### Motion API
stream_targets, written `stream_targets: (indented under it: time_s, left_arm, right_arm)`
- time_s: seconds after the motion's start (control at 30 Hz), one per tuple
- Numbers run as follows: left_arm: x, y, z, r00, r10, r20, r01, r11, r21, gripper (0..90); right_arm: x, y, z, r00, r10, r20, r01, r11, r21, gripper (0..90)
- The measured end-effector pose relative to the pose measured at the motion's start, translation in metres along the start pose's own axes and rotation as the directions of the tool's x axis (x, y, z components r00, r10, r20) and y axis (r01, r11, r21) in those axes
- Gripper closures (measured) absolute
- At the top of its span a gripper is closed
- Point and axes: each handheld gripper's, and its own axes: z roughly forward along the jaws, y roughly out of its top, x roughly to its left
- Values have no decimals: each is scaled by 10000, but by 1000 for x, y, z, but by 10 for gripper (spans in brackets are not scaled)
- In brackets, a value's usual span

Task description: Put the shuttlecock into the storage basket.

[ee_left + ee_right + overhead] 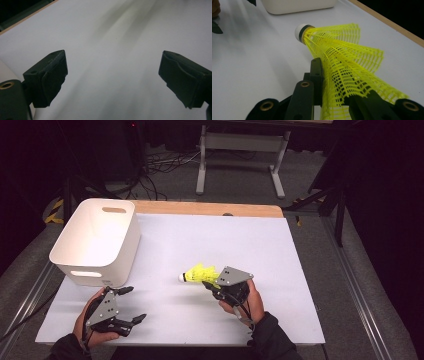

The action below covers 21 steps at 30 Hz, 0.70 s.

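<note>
Right gripper (212, 287) is seen near the middle of the white table (280, 270), its jaws clamped on the mesh skirt of a yellow shuttlecock (200, 274). In the right gripper view the crushed netting is pinched between the black jaws, and the white cork tip is pointed left toward the white bin (95, 242) at the far left corner. Whether the shuttlecock is clear of the table cannot be told. Left gripper (134, 304) is held at the near left edge, just in front of the bin, jaws spread wide with only bare tabletop between them.
</note>
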Motion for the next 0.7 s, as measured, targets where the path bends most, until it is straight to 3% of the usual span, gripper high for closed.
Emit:
stream_targets:
  time_s: [0.3,0.43,0.7]
  left_arm:
    - [2,14,22,9992,-37,396,37,10000,19,90]
    - [3,23,35,9983,229,533,-232,9997,48,87]
    - [4,35,53,9958,344,854,-339,9994,-74,88]
  right_arm:
    - [0,3,-12,9998,-205,-77,204,9998,-83,795]
    - [2,4,-13,9994,-317,-155,316,9995,-57,795]
    - [6,5,-10,9978,-506,-430,510,9987,88,795]
